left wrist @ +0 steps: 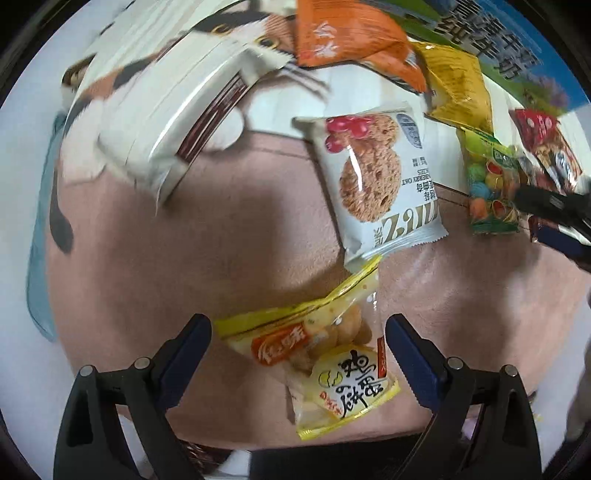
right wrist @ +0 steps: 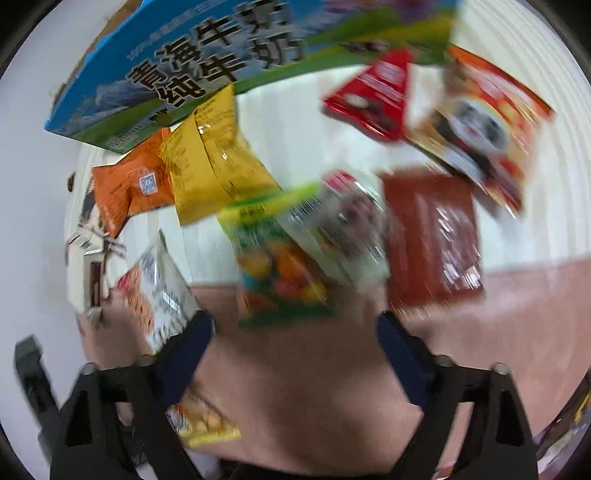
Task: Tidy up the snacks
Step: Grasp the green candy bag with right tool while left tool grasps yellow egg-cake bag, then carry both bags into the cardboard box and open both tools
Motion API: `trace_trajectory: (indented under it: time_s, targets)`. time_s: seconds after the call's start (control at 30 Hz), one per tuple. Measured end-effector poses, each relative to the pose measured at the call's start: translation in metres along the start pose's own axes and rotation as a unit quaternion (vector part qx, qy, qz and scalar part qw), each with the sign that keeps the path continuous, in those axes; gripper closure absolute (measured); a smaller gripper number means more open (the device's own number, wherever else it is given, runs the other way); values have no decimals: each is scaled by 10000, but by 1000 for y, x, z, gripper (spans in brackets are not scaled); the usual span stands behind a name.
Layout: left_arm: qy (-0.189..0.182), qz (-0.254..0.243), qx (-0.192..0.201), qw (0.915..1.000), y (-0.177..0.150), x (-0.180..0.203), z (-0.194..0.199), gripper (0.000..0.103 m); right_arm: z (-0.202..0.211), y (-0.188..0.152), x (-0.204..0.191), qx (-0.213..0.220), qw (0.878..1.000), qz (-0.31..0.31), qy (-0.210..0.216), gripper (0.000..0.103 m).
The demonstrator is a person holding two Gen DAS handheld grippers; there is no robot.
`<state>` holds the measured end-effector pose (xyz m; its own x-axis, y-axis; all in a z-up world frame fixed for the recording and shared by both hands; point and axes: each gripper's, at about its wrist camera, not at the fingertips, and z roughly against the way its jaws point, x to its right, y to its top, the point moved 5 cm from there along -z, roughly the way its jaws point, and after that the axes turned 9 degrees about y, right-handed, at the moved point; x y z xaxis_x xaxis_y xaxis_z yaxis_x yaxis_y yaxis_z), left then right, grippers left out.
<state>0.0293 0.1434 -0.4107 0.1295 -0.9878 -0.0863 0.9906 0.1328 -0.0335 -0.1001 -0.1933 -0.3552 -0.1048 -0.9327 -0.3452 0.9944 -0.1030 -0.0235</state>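
1. Left claw [left wrist: 299, 354], at the bottom of the left wrist view, stands apart over a yellow egg-biscuit packet [left wrist: 325, 365] on the pink mat [left wrist: 221, 236], pads clear of it
2. Oat cookie packet [left wrist: 376, 177] lies at upper centre, just above the yellow one
3. Right claw [right wrist: 295, 332] stands apart, holding nothing; a colourful candy bag [right wrist: 280, 273] lies just above it in the blurred right wrist view

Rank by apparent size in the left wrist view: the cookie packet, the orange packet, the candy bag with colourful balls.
1. cookie packet, clearly largest.
2. orange packet, cut off by the picture edge, so unsure.
3. candy bag, smallest, partly hidden.
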Motion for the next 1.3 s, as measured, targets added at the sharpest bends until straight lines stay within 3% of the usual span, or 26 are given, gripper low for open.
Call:
trace_trajectory:
  time_s: [0.13,0.33,0.7,0.9,0.93,1.0,1.07,1.17,1.3]
  targets:
    - [-20,68,-111,9999,-18,-4,-5,6,-29,19,-11,-140,9994,49,-321,27]
    - [-178,287,-291,9990,-47,-5,-13,6,-40,16,-22,202,9944,634,-821,47]
    - [-307,276,-466,9981,-67,44,-29,6,-23,-66,5,-255,9891,1096,-953,48]
    - [-316,452,-520,9971,-69,60,-32,7,-17,-77,19,-214,9920,901,-858,47]
    - [-304,491,-517,9970,-66,58,-34,10,-17,-74,23,-205,9937,763,-793,47]
    - [-252,592,-500,9967,-68,56,-37,32,-13,-72,37,-210,9955,576,-720,46]
    - [-187,691,-414,9966,-65,57,-37,47,-11,-69,44,-205,9962,485,-695,43]
    - [-154,666,-318,9972,-47,52,-30,52,-19,-68,38,-142,9958,498,-751,42]
    - [-7,506,-175,9986,-48,64,-22,56,-34,-80,27,12,9929,712,-949,47]
